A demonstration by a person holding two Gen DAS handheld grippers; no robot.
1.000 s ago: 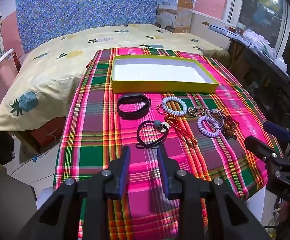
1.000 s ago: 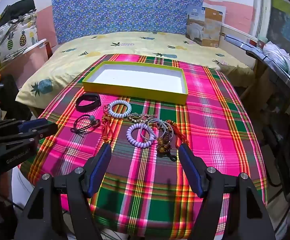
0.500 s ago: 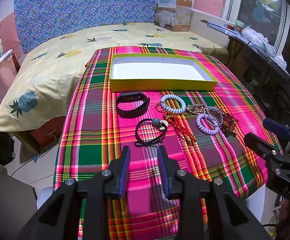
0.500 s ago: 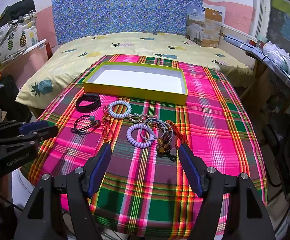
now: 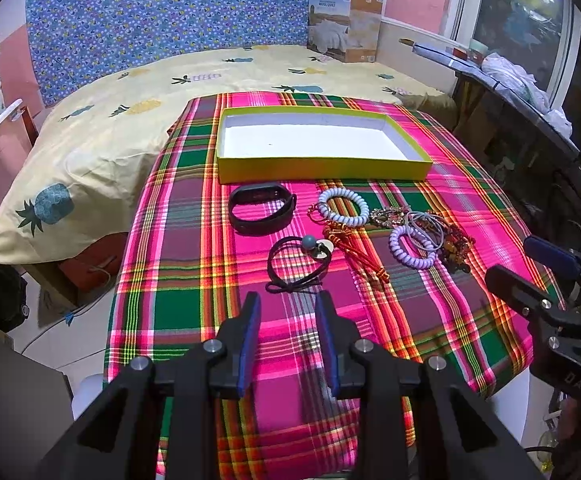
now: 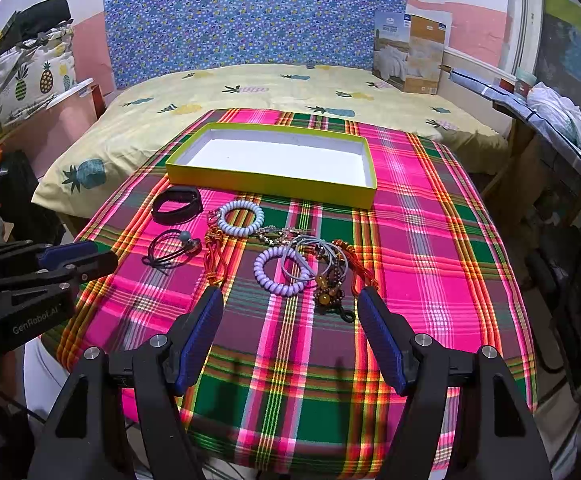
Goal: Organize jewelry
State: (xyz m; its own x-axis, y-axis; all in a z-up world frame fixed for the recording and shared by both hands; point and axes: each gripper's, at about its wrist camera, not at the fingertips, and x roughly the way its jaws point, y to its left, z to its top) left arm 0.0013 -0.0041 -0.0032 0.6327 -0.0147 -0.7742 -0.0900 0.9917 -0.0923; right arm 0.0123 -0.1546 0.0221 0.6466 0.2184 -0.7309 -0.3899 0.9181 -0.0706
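We see the jewelry spread on the plaid cloth (image 6: 430,240), all of it outside the yellow-walled tray (image 6: 274,184), which sits at twelve o'clock from the pile with a bare white floor. A black wristband (image 5: 261,208) lies just below the tray's near-left corner. At five o'clock from it is a black cord loop (image 5: 296,264) with a grey bead. At three o'clock from the wristband rests a white coil bracelet (image 5: 343,211), and further right a lilac coil bracelet (image 6: 280,274) touches grey hair ties and a brown beaded strand (image 6: 328,288). Our left gripper (image 5: 287,304) hangs at six o'clock below the cord loop, jaws parted, nothing between them. Our right gripper (image 6: 290,304) spreads wide just below the lilac coil, holding nothing.
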